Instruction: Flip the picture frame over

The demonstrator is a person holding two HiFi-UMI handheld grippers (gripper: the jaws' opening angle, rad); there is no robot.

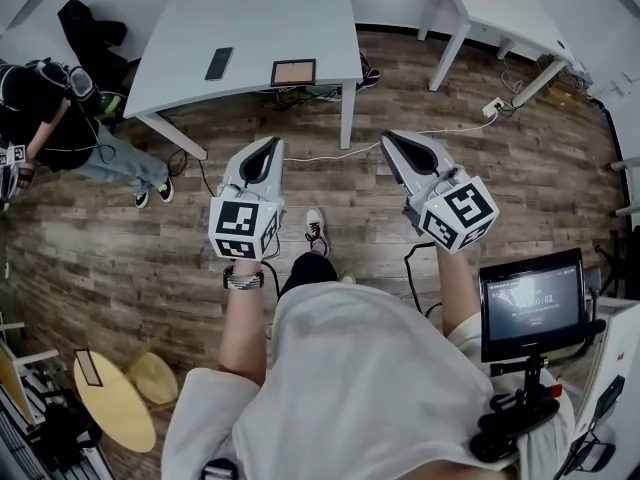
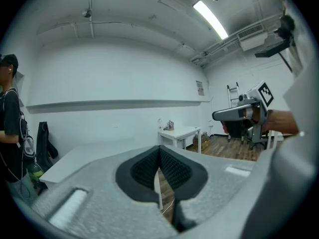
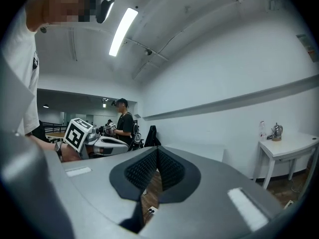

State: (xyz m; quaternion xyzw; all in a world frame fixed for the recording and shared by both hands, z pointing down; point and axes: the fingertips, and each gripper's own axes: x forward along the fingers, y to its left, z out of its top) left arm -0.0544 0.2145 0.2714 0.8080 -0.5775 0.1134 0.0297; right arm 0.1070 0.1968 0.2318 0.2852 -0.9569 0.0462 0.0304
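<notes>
The picture frame [image 1: 293, 72], dark-rimmed with a brown face, lies flat near the front edge of the pale grey table [image 1: 250, 13]. Both grippers hang over the wooden floor, short of the table and apart from the frame. My left gripper [image 1: 268, 149] points toward the table's front edge, its jaws shut with nothing between them [image 2: 159, 149]. To the right of the table's leg, my right gripper [image 1: 391, 139] is also shut and empty [image 3: 157, 151]. Each gripper view shows the other gripper off to the side, and neither shows the frame.
A dark phone [image 1: 218, 63] lies on the table left of the frame. A person [image 1: 50, 118] stands at the left by a black jacket. A white side table [image 1: 500, 13] stands at the back right, with a cable and power strip [image 1: 492, 108] on the floor. A monitor [image 1: 530, 303] is at my right.
</notes>
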